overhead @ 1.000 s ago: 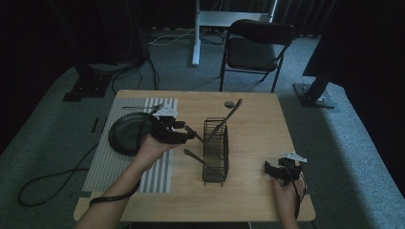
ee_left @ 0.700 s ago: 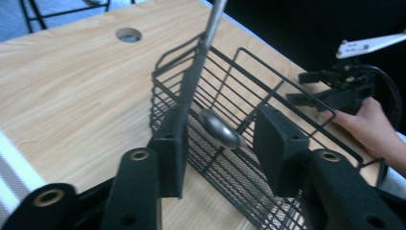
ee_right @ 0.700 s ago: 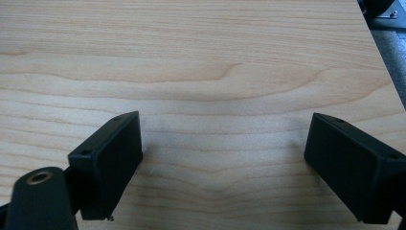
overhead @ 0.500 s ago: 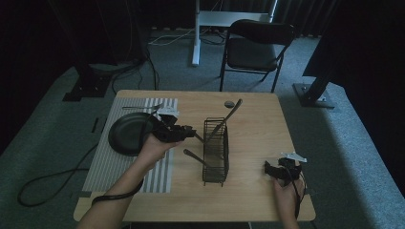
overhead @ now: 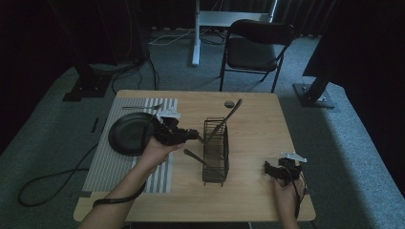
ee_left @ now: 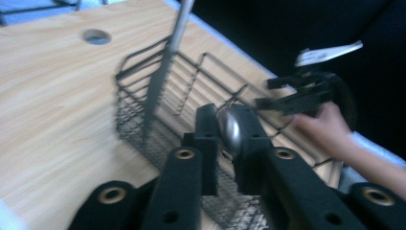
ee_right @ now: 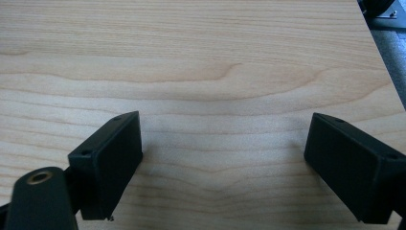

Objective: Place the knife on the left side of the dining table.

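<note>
Closing over the last moment, my left claw (ee_left: 225, 139) now pinches a metal spoon (ee_left: 229, 130) at its bowl, just beside the wire basket (overhead: 216, 151) on the bench (overhead: 258, 124) (no readable writing anywhere). My right claw (ee_right: 222, 158) rests spread over bare wood, unmoved. Behind my left hand lies a black plate (overhead: 128, 133).

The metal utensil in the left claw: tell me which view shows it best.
The left gripper view: the metal utensil sits close-up, pinched between the left claw pads. The high view shows it small and dark beside the wire basket.
</note>
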The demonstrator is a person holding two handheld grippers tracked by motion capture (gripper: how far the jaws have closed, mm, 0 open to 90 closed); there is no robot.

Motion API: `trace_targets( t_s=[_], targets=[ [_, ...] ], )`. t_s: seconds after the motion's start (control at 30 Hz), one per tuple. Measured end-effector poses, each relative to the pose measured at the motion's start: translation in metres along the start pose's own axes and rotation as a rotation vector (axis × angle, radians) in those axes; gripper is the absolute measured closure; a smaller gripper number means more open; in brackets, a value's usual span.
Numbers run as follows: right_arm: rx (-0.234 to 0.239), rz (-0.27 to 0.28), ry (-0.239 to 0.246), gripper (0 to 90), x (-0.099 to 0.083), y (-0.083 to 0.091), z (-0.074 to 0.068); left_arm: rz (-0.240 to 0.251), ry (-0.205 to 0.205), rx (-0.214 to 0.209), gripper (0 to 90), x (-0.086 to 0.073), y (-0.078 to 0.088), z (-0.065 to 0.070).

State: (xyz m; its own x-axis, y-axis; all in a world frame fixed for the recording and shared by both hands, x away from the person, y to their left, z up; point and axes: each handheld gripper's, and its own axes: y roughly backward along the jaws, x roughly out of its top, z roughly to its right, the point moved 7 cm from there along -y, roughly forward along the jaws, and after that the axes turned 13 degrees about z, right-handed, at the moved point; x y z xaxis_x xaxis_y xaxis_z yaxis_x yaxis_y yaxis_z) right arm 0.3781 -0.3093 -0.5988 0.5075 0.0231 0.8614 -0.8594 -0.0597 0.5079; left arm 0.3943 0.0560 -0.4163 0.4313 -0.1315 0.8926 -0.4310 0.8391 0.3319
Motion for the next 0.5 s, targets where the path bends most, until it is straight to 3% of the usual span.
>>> trace_targets(
  t_s=[0.13,0.4,0.5],
  targets=[
    [0.0,0.0,0.0,11.9,0.0,0.0,0.0,-0.003,-0.035,0.012,83.7,0.003,-0.003,0.006],
    [0.0,0.0,0.0,11.9,0.0,0.0,0.0,0.017,-0.012,0.014,83.7,0.009,0.001,0.007],
    [0.0,0.0,0.0,11.9,0.0,0.0,0.0,0.012,-0.022,0.009,83.7,0.011,0.004,0.01]
  ],
)
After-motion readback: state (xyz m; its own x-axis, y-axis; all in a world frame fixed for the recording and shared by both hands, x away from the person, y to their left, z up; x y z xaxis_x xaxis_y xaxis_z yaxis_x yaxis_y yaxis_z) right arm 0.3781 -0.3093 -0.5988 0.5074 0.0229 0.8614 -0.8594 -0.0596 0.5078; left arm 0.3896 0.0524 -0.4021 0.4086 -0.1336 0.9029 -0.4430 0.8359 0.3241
